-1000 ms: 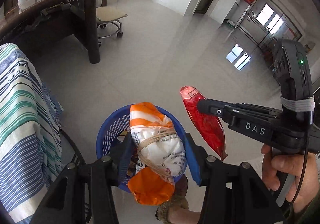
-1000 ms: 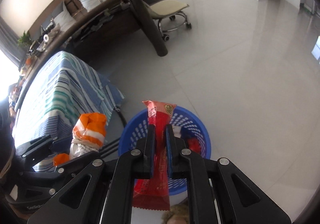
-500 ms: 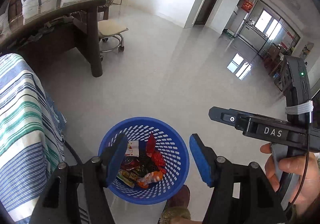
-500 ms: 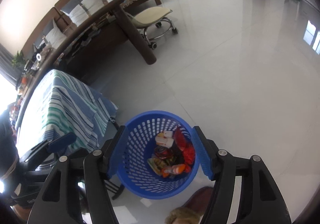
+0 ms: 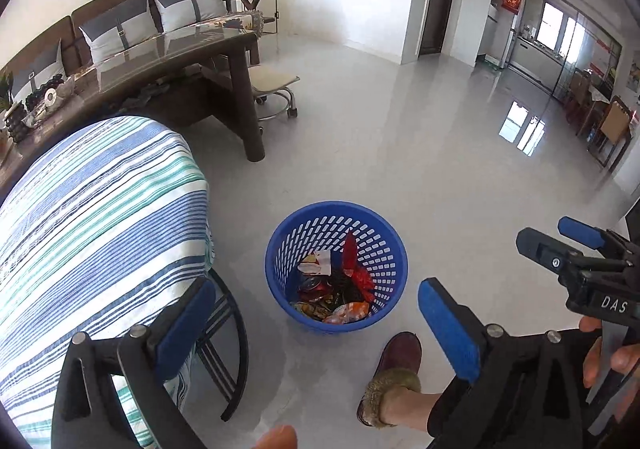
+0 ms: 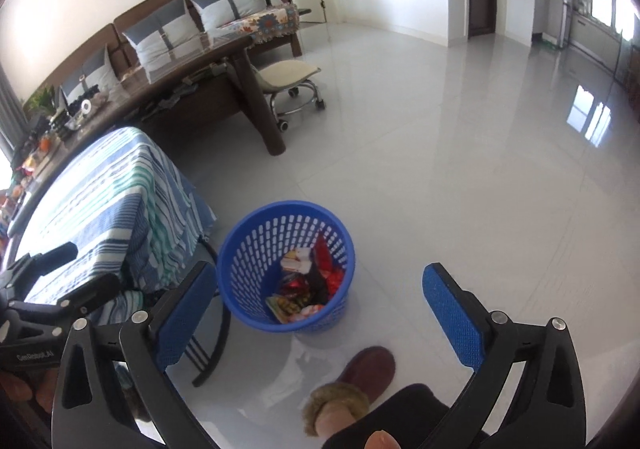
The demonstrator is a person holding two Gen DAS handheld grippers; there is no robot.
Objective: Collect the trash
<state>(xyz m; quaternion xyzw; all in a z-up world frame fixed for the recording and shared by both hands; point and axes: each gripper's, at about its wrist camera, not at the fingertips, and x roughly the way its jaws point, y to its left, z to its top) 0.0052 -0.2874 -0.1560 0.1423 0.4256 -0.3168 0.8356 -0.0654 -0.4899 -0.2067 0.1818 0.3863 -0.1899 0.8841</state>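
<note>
Left tool (image 5: 316,325): blue pads spread wide, jaws just opened, nothing between them; aimed down at the floor near the basket.
Right tool (image 6: 320,313): likewise wide, jaws just opened, empty; also seen from the left view at the right edge (image 5: 560,245), gripped by a hand (image 5: 608,353).
Basket (image 5: 276,273): blue, perforated, round, upright on the pale tiled floor (image 5: 400,153), just beside the striped cloth.
Trash (image 5: 336,289): heap of wrappers at the bottom of the basket, red, orange and white pieces mixed, one red wrapper (image 5: 351,249) leaning up against the inner wall.
Striped cloth (image 5: 92,209): blue, green and white, draped over a table at the left, black metal legs (image 5: 224,341) showing beneath.
Slipper (image 5: 396,365): brown with a furry cuff, on a foot just in front of the basket.
Background: long dark wooden table (image 5: 168,61), wheeled stool (image 5: 272,89) beside it, sofa with grey cushions (image 5: 120,29) against the wall.
</note>
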